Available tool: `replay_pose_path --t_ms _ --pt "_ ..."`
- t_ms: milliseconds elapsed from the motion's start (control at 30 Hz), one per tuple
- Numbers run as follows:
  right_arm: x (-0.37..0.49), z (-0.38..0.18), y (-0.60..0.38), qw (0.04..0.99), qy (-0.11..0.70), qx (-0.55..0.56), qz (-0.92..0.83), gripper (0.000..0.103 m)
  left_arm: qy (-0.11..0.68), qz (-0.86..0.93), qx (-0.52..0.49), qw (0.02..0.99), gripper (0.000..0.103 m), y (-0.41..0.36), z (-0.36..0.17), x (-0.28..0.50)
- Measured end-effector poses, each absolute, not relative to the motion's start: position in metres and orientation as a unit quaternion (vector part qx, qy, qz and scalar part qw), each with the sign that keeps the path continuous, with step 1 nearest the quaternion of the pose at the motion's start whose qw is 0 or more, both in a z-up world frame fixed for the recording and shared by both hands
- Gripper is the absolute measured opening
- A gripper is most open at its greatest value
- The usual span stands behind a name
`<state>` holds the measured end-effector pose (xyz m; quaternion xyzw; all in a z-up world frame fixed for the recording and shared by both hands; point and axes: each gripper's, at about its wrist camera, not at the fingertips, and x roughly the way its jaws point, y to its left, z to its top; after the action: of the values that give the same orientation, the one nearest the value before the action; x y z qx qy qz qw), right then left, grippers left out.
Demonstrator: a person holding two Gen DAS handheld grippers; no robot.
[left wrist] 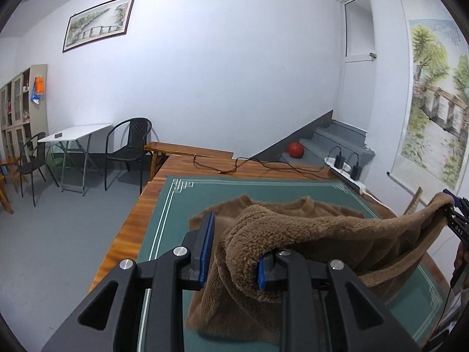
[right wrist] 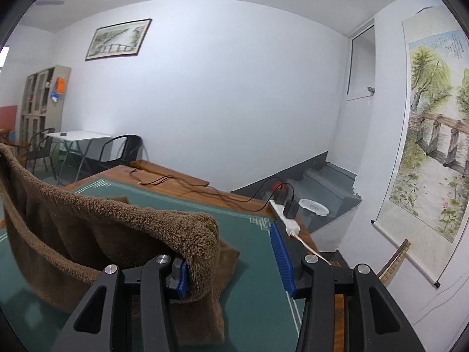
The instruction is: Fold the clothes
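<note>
A brown fleece sweater lies on the green mat, with its collar toward the far edge. Its near edge is lifted off the mat and stretched between both grippers. My left gripper is open; the fleece drapes over its right finger, and the left finger is bare. My right gripper is open too. The sweater hangs over its left finger, while its right finger stands free. The right gripper also shows at the far right of the left wrist view, carrying the cloth's corner.
The mat covers a wooden table. A white power strip with black chargers and cables sits at the table's far right. Chairs, a white folding table and a bench stand beyond on the left.
</note>
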<state>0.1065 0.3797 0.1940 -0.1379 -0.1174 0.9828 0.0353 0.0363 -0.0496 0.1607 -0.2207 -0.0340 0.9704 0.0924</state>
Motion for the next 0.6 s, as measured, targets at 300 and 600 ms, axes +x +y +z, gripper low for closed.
replay_pose_path --t_ms 300,600 --pt "-0.013 0.186 0.38 0.057 -0.087 -0.173 0.979 0.048 -0.044 0.964 -0.254 0.073 0.028 -0.035 0.157 -0.074" --pt "-0.116 0.16 0.379 0.08 -0.075 -0.217 0.97 0.048 -0.038 0.949 -0.309 0.047 0.029 -0.02 0.115 -0.171"
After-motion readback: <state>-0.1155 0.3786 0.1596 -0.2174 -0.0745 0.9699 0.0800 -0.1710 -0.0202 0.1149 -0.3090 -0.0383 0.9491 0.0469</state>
